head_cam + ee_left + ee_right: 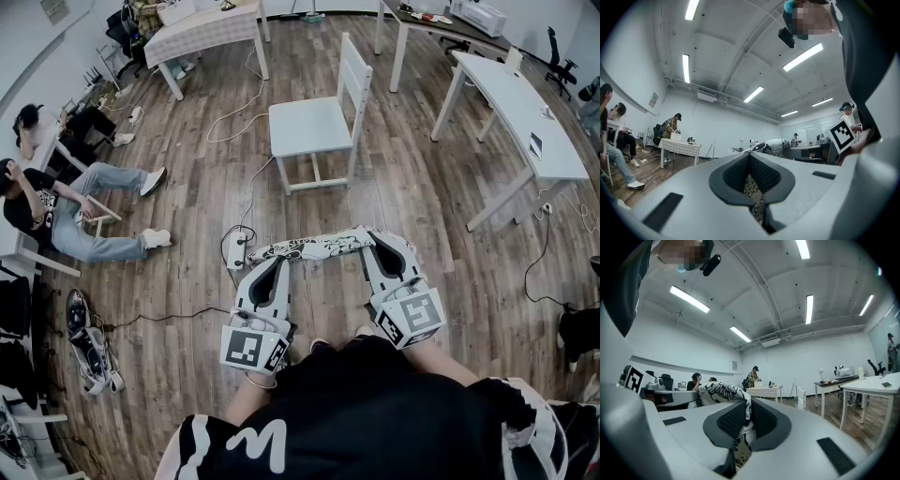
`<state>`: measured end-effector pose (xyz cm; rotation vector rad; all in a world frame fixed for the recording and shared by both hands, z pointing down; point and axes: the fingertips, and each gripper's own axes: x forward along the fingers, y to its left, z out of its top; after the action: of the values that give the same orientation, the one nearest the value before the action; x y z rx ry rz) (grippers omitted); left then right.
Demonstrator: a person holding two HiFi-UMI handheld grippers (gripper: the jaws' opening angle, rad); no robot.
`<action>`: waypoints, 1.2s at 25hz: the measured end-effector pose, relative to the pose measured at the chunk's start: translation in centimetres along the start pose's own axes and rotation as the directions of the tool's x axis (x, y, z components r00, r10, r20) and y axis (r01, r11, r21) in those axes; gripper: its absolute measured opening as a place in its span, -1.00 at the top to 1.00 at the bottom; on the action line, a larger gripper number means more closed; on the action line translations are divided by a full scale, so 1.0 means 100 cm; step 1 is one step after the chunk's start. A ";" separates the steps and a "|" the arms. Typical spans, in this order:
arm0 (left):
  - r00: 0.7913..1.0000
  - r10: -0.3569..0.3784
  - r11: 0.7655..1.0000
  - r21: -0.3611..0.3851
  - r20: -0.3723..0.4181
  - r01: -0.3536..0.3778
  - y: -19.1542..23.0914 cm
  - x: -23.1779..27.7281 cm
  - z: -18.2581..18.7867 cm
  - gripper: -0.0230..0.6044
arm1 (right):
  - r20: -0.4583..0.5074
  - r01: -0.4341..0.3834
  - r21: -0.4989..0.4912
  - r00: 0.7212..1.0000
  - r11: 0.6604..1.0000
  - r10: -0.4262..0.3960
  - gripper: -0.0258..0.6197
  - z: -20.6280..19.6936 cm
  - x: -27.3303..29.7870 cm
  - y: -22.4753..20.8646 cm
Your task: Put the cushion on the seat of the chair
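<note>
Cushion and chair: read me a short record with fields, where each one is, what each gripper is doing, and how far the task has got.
carried item: black-and-white patterned cushion, stretched between the two grippers
left: left gripper shut on the cushion's left end, fabric pinched between its jaws
right: right gripper shut on the cushion's right end
target: white chair, upright, ahead of the grippers and apart from the cushion
seat: seat bare
task stage: cushion lifted, not yet on the seat
</note>
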<state>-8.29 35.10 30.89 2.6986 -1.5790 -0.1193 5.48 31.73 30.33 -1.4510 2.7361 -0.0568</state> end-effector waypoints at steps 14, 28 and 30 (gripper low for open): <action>1.000 -0.006 1.000 -0.019 -0.003 0.006 0.009 -0.007 -0.004 0.92 | -0.016 0.000 0.000 1.000 1.000 0.000 0.83 -0.009 0.002 0.010; 1.000 -0.028 0.998 -0.055 -0.006 0.028 0.023 -0.019 -0.010 0.92 | -0.008 0.032 -0.037 0.999 0.999 -0.032 0.83 -0.009 0.003 0.029; 0.999 -0.032 0.998 -0.063 -0.006 0.032 0.022 -0.016 -0.011 0.92 | -0.010 0.038 -0.037 0.999 0.999 -0.038 0.83 -0.008 0.003 0.027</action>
<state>-10.92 35.40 32.17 2.6746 -1.5047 -0.1570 3.08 33.03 31.00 -1.5165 2.7329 -0.0155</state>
